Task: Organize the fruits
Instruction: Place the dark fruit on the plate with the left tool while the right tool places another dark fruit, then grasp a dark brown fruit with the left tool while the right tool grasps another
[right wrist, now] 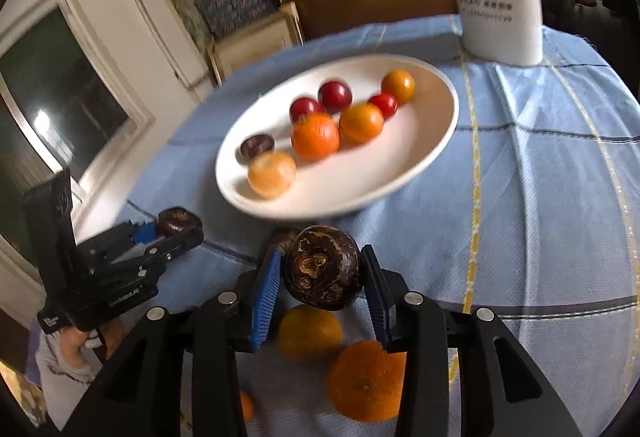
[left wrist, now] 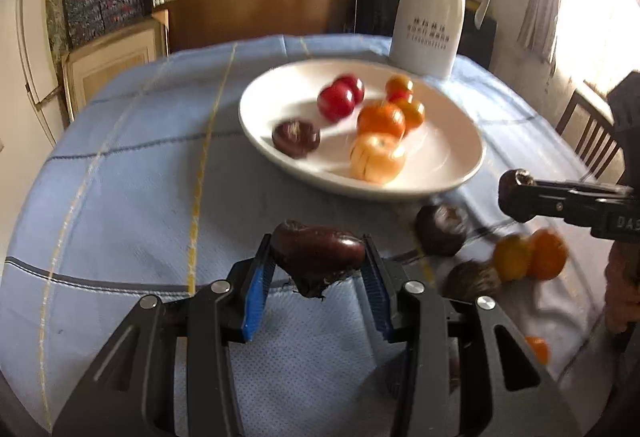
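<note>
My left gripper (left wrist: pixel 317 240) is shut on a dark brown fruit (left wrist: pixel 316 255) and holds it above the blue cloth, short of the white plate (left wrist: pixel 440 145). It also appears in the right wrist view as the left gripper (right wrist: pixel 176 231) with its fruit (right wrist: pixel 178 221). My right gripper (right wrist: pixel 321 251) is shut on a rounder dark brown fruit (right wrist: pixel 324 271), just in front of the plate (right wrist: pixel 400 157). On the plate lie several oranges, red fruits and one dark fruit. From the left wrist view the right gripper (left wrist: pixel 516 193) enters at the right.
Loose on the cloth under my right gripper lie two oranges (right wrist: pixel 366 381) (right wrist: pixel 310 333), and a dark fruit (left wrist: pixel 440 229) sits near the plate's rim. A tall white jug (left wrist: pixel 430 17) stands behind the plate. A wooden chair (left wrist: pixel 592 141) is at the right table edge.
</note>
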Demonstrator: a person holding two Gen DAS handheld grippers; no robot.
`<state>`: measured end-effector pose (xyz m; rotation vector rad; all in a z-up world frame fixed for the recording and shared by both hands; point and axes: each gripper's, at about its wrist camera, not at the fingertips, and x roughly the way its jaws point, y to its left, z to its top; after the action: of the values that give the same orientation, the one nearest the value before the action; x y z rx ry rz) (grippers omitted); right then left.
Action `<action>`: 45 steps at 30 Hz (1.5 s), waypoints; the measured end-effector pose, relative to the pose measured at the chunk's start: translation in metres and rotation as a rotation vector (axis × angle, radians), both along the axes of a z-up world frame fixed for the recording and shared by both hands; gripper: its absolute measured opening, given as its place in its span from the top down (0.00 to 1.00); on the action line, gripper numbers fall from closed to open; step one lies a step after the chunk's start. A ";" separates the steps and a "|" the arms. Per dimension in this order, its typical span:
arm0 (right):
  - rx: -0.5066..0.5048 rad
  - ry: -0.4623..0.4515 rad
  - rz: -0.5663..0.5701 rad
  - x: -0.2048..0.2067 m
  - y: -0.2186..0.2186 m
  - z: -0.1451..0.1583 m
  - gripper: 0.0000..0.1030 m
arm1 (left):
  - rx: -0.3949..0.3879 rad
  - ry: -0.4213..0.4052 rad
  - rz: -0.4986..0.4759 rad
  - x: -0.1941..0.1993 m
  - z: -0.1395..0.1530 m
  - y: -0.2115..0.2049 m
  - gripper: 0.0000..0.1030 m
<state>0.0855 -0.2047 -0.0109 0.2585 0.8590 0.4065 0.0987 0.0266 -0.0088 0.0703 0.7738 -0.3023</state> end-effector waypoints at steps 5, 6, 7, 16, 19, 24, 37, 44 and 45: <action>0.075 -0.069 -0.099 0.010 -0.017 0.032 0.60 | -0.024 -0.023 0.025 0.019 0.029 -0.002 0.59; 0.069 -0.070 -0.108 0.017 -0.017 0.038 0.60 | -0.034 -0.018 0.031 0.029 0.035 -0.004 0.59; 0.061 -0.076 -0.113 0.024 -0.015 0.043 0.60 | -0.046 -0.011 0.033 0.037 0.038 -0.006 0.59; 0.002 -0.091 -0.173 0.060 -0.007 0.024 0.36 | -0.053 0.038 0.036 0.088 0.011 -0.035 0.48; 0.077 -0.106 -0.197 0.057 -0.020 0.028 0.36 | -0.027 0.029 0.016 0.085 0.008 -0.037 0.44; 0.096 -0.134 -0.219 0.044 -0.028 0.027 0.30 | -0.034 -0.005 0.037 0.065 0.012 -0.022 0.23; 0.202 -0.097 -0.310 -0.003 -0.070 0.011 0.18 | 0.038 -0.030 -0.039 -0.044 -0.003 0.000 0.13; 0.252 -0.089 -0.324 -0.008 -0.082 0.011 0.18 | 0.167 -0.029 -0.095 -0.070 -0.013 -0.020 0.13; 0.254 -0.088 -0.321 -0.008 -0.082 0.011 0.18 | 0.179 -0.017 -0.097 -0.069 -0.016 -0.022 0.13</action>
<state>0.0778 -0.2867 0.0000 0.6005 0.6648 0.2230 0.0294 0.0050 -0.0248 0.2789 0.7804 -0.3231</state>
